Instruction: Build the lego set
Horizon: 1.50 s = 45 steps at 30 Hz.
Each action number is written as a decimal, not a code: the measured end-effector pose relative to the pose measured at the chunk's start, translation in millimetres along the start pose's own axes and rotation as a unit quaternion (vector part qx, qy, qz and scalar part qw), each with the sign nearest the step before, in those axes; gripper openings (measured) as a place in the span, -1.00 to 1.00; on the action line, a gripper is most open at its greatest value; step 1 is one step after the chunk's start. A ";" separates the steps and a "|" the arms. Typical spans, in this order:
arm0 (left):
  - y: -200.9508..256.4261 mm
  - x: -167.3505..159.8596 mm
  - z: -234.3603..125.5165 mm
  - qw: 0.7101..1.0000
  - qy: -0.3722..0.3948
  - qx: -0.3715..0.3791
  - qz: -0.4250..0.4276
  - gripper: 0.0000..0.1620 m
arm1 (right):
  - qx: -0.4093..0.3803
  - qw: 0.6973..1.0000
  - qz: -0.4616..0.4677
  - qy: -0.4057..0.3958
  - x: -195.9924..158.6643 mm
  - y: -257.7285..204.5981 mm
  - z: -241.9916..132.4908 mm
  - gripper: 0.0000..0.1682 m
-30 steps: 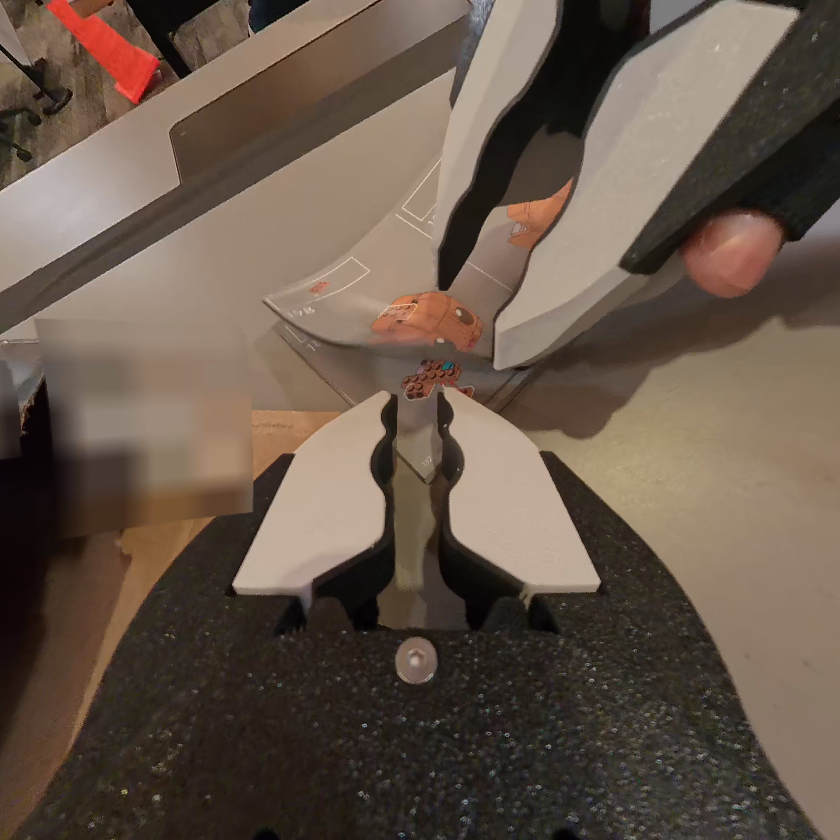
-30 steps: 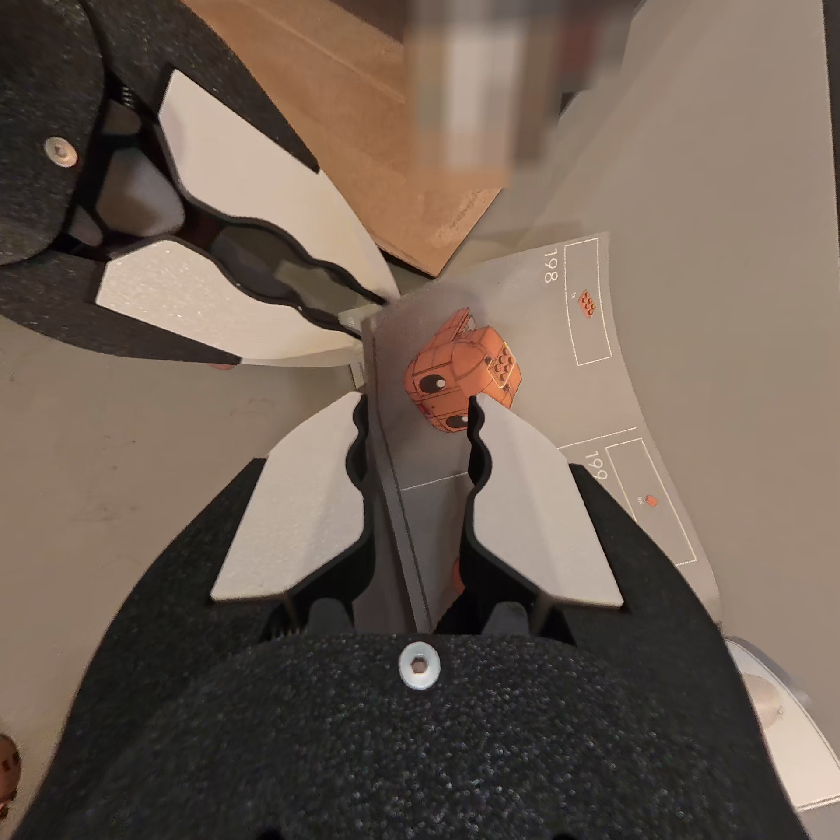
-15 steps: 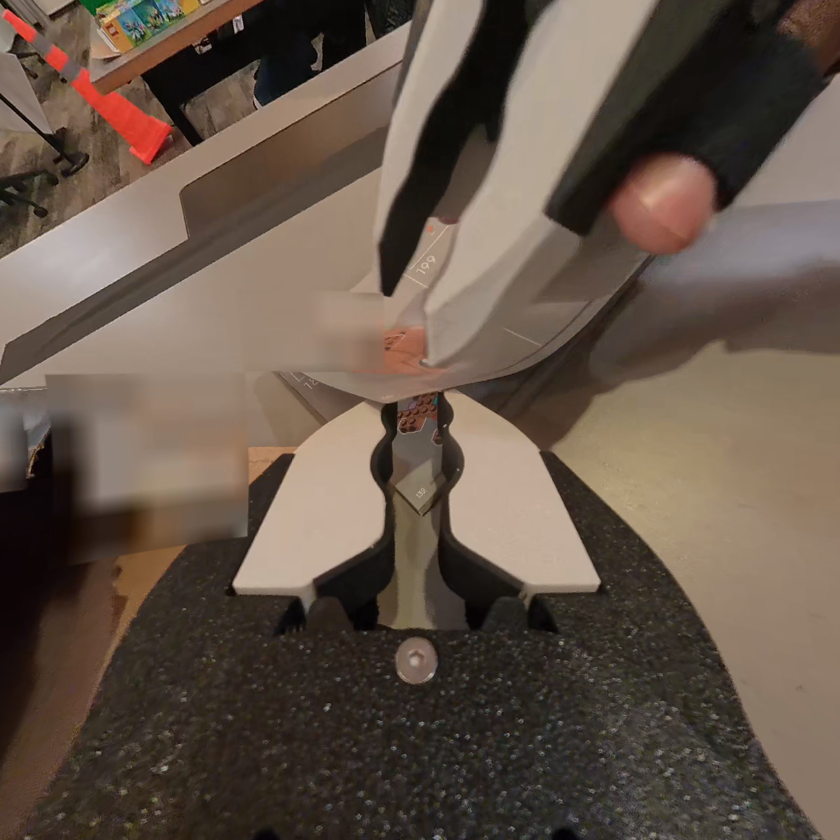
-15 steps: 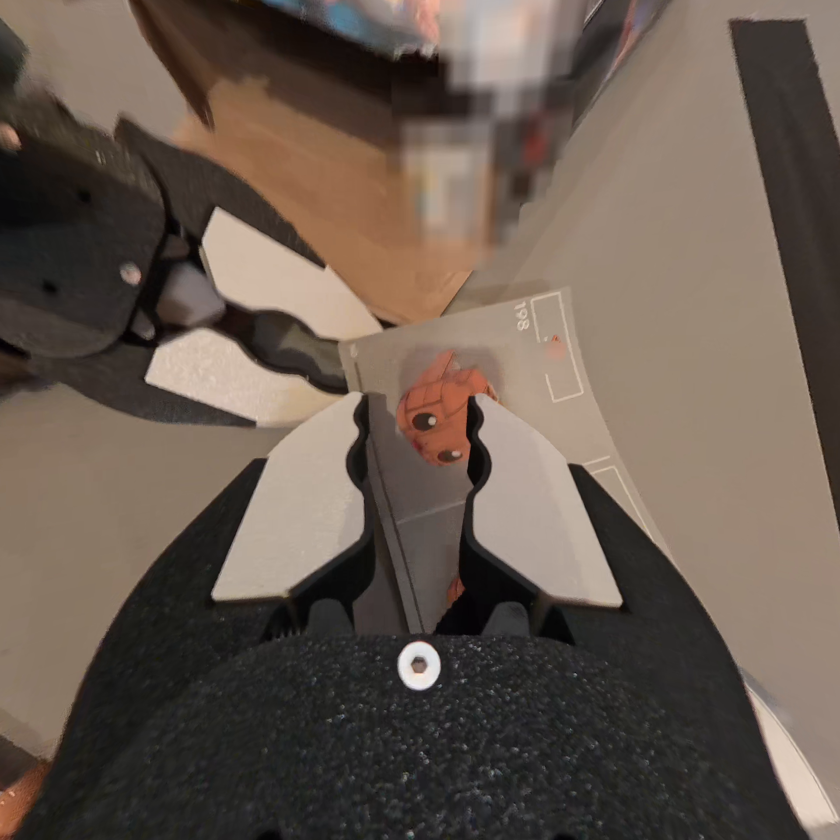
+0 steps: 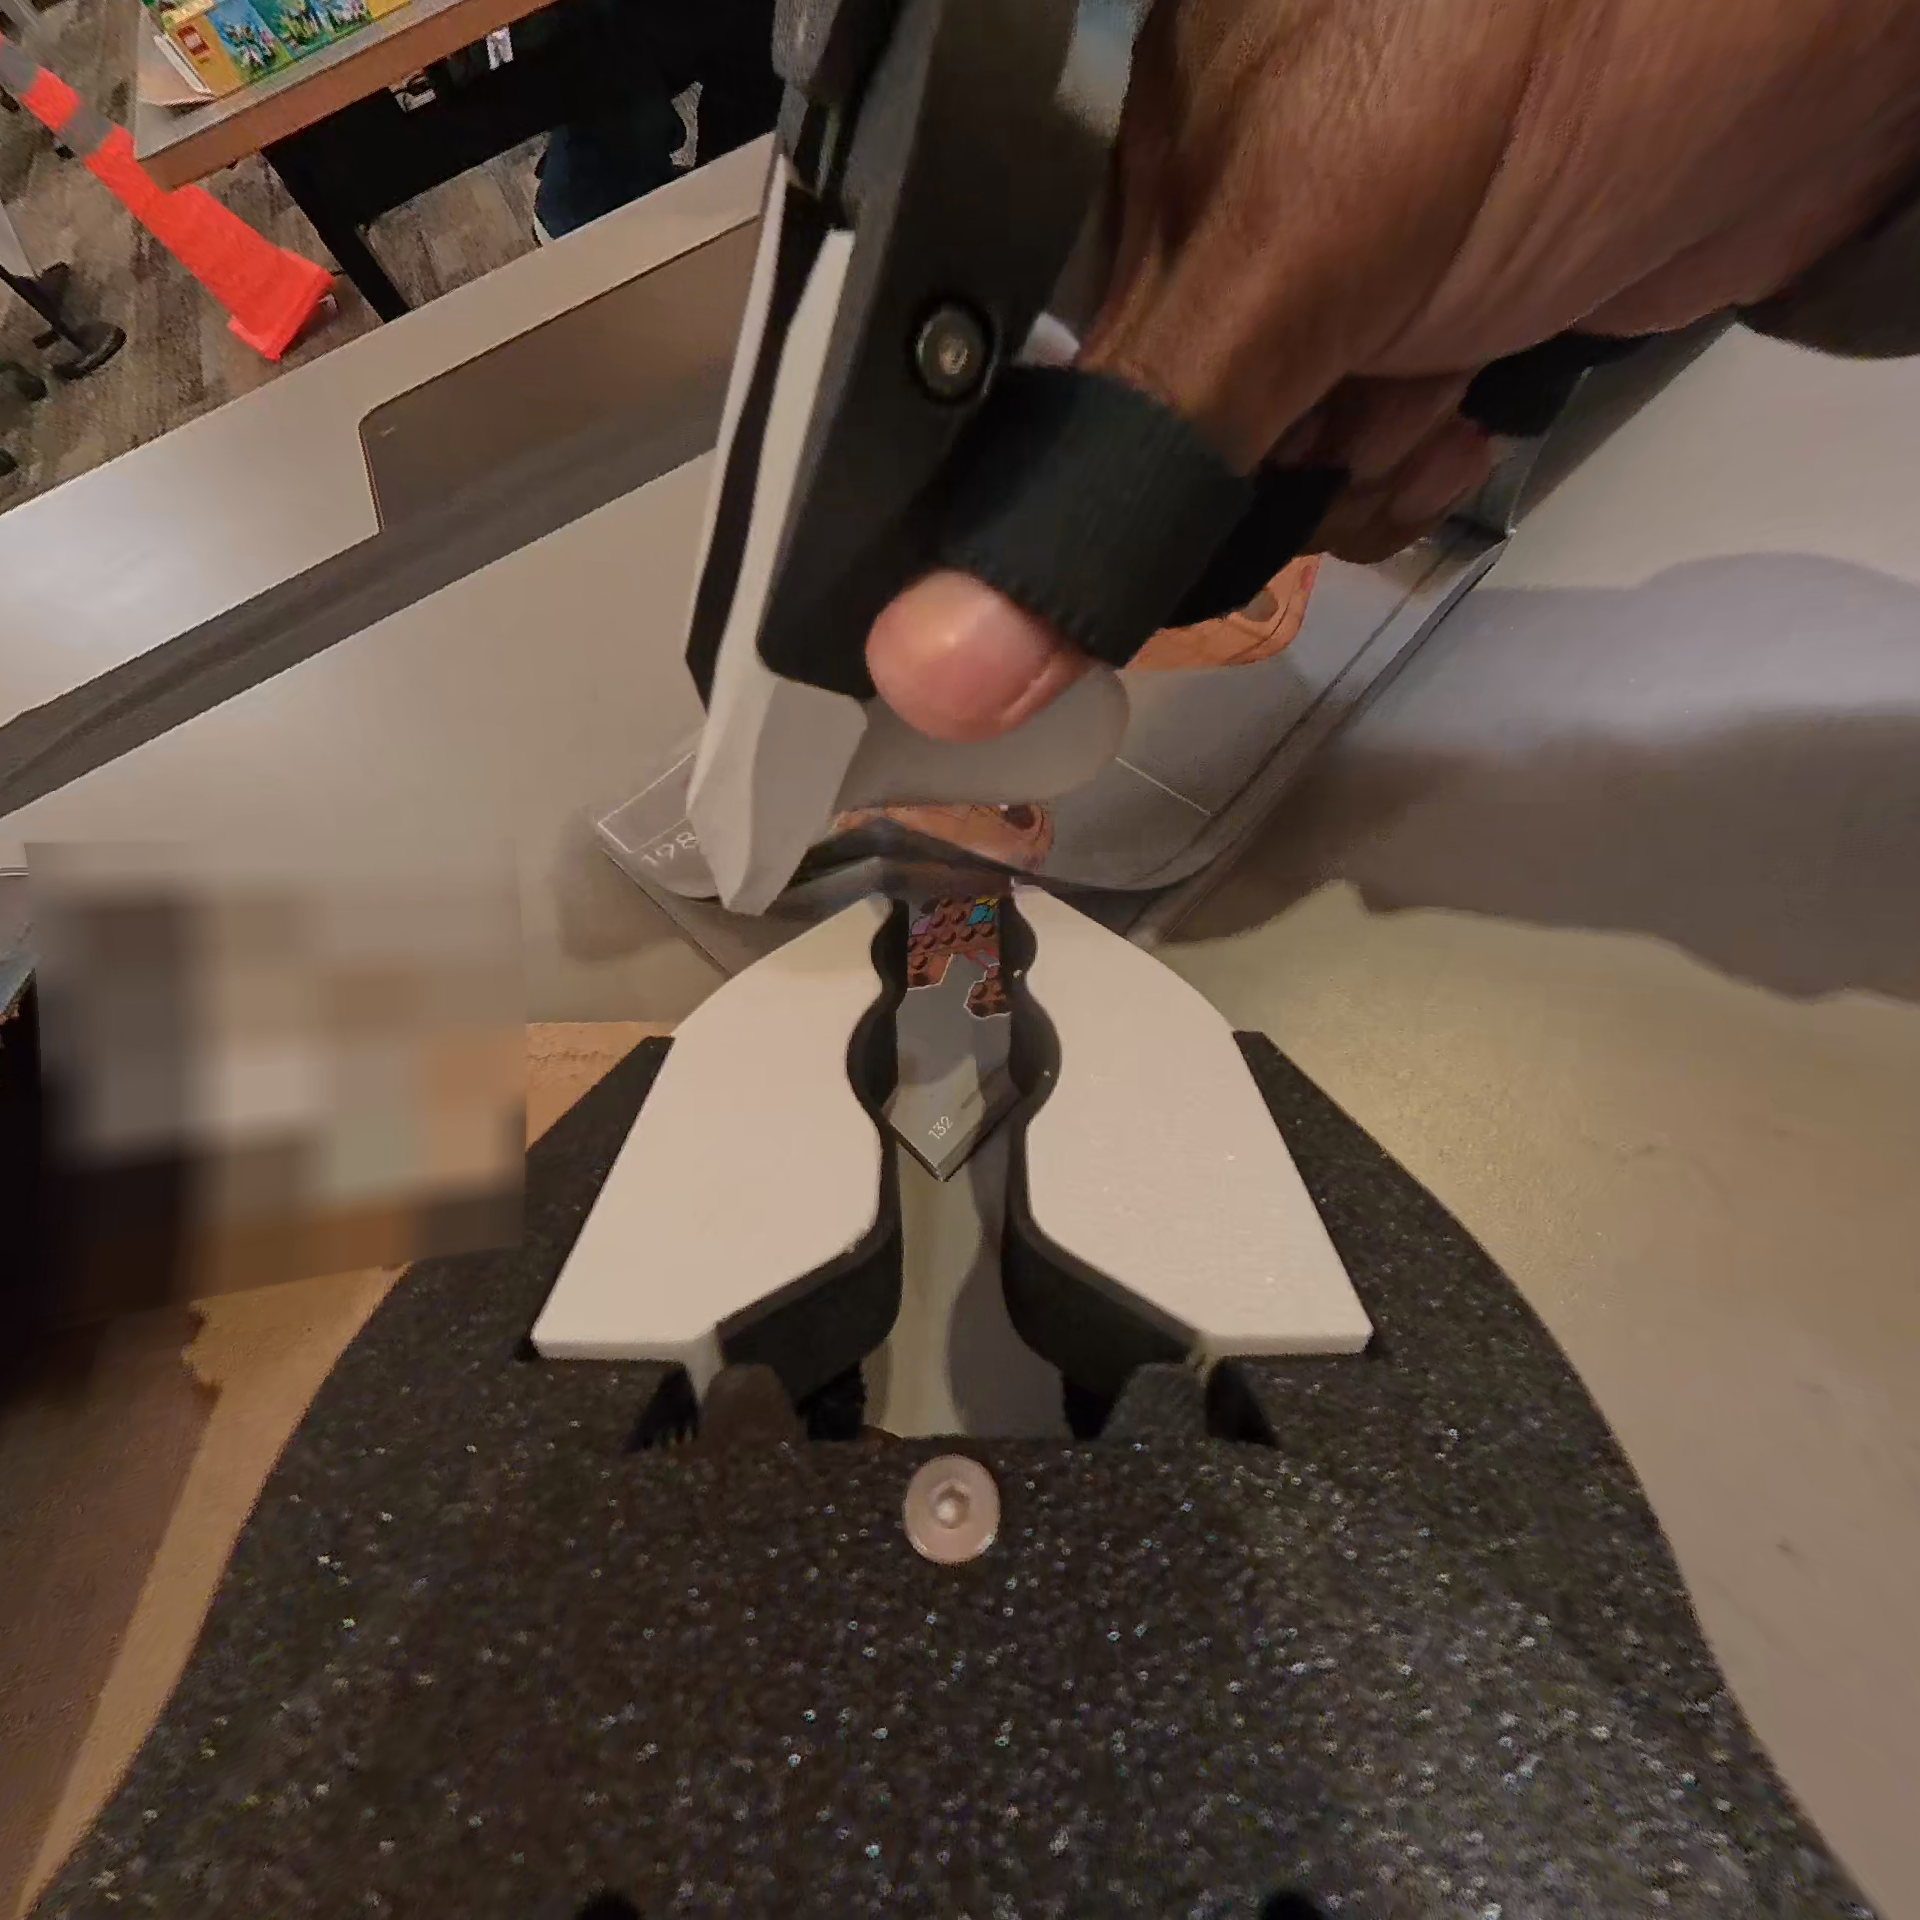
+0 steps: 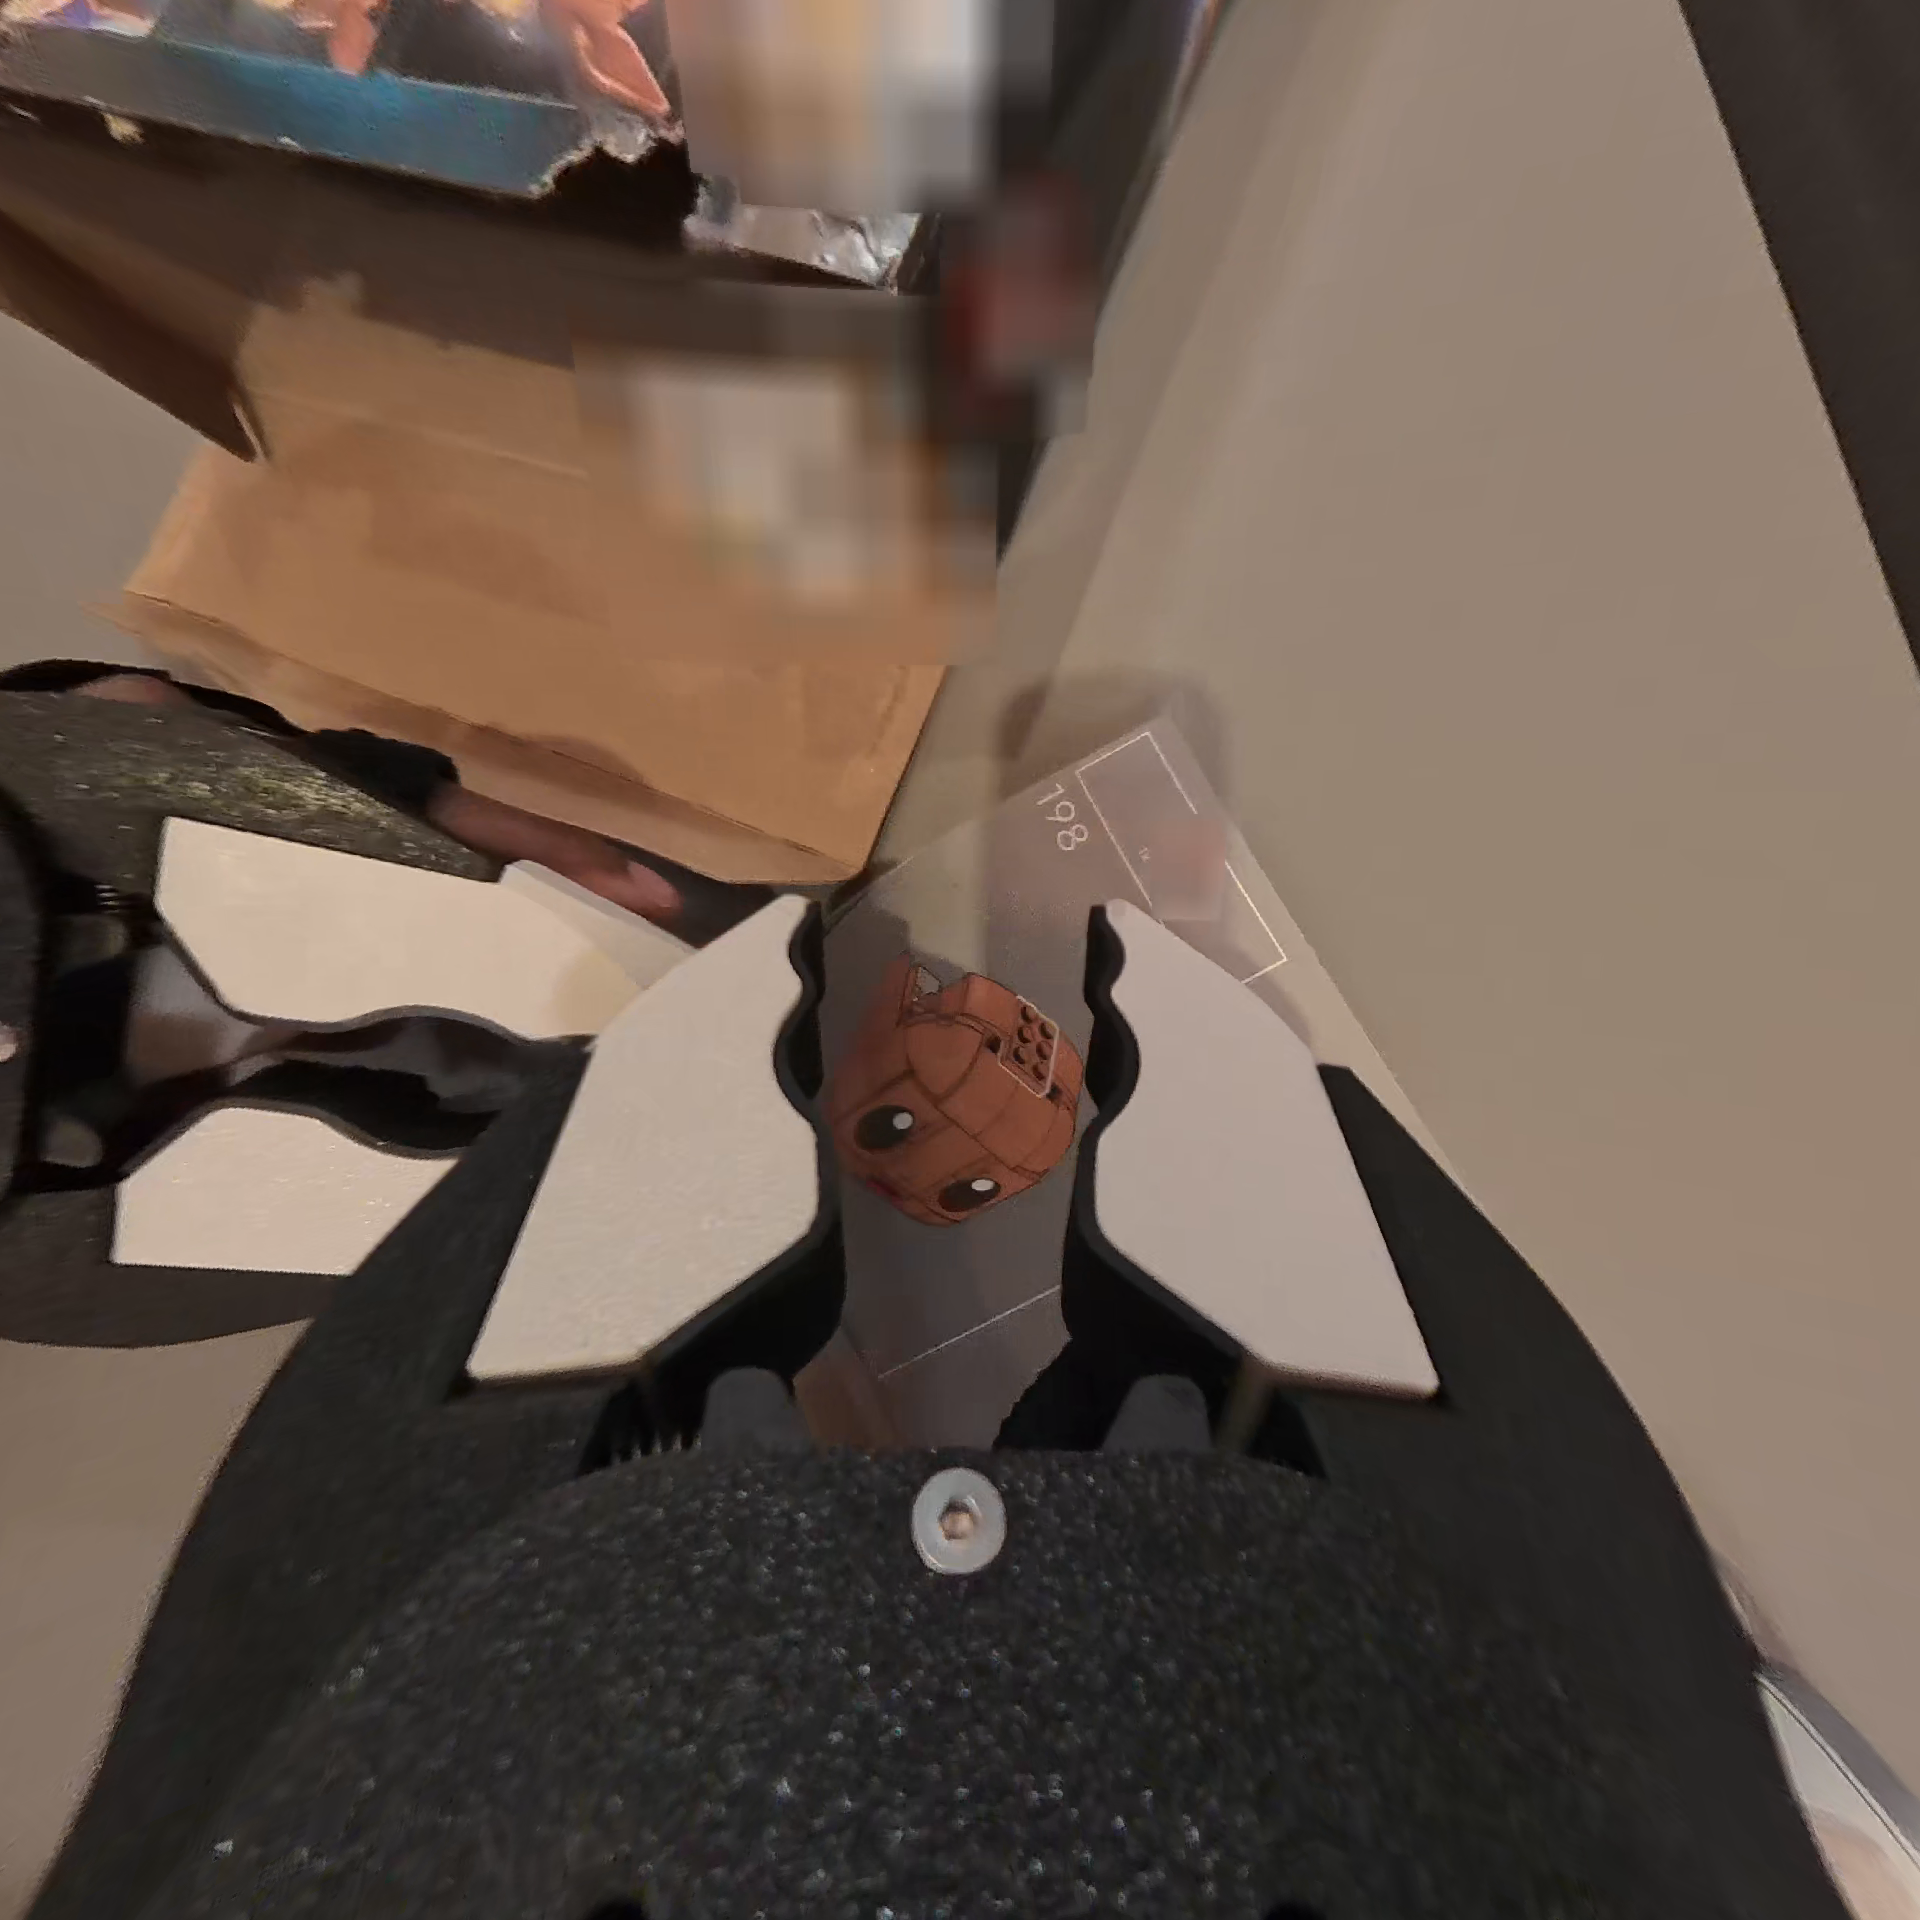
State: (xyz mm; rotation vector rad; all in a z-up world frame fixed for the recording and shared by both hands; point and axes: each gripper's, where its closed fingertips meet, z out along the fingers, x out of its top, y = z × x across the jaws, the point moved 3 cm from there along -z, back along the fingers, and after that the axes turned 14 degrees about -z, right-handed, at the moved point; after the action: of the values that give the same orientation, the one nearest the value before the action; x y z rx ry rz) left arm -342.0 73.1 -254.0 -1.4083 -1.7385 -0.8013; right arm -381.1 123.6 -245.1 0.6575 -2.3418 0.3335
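The grey instruction booklet [image 6: 1049, 935] lies open, its top page showing an orange brick-built head [image 6: 956, 1112]. My left gripper [image 5: 953, 914] has its jaws drawn to a narrow gap, and a lower page corner [image 5: 945, 1127] of the booklet sits in that gap. My right gripper [image 6: 951, 914] is open, its fingers straddling the curled top page, which bends upward. In the left wrist view the right gripper's fingertip [image 5: 748, 873] presses on that curled page [image 5: 997, 748], with a person's hand [image 5: 1455, 260] around the gripper. The left gripper also shows in the right wrist view [image 6: 312, 1070].
A brown cardboard box [image 6: 540, 665] and a torn printed box [image 6: 343, 114] stand just beyond the booklet. A grey raised ledge [image 5: 260, 540] runs along the table's far side. An orange barrier [image 5: 197, 249] and another table [image 5: 312, 94] stand on the floor behind. The orange brick-built head [image 6: 956, 1112] is about 4 cm from both grippers' fingertips.
The right gripper has swung over the booklet with the curled page, coming closer above the left gripper. The left gripper has stayed on the booklet corner.
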 end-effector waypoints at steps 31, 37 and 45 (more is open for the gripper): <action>-0.3 -6.8 2.3 1.000 -0.023 -0.001 0.003 -0.80 | 0.030 0.997 0.038 0.064 -10.9 -1.1 -15.7 -0.45; -3.0 -8.6 1.8 1.000 -0.029 0.000 -0.005 -0.80 | 0.036 0.996 0.045 0.071 -11.0 -3.0 -16.3 -0.45; -6.4 -11.9 1.0 0.999 -0.040 0.006 -0.007 -0.80 | 0.038 0.995 0.052 0.077 -13.3 -3.1 -16.5 -0.45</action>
State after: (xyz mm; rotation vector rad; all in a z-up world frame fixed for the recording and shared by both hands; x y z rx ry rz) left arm -347.0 66.6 -264.8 -1.4398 -1.8125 -0.7484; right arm -362.0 132.4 -241.6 0.5280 -2.2290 0.5042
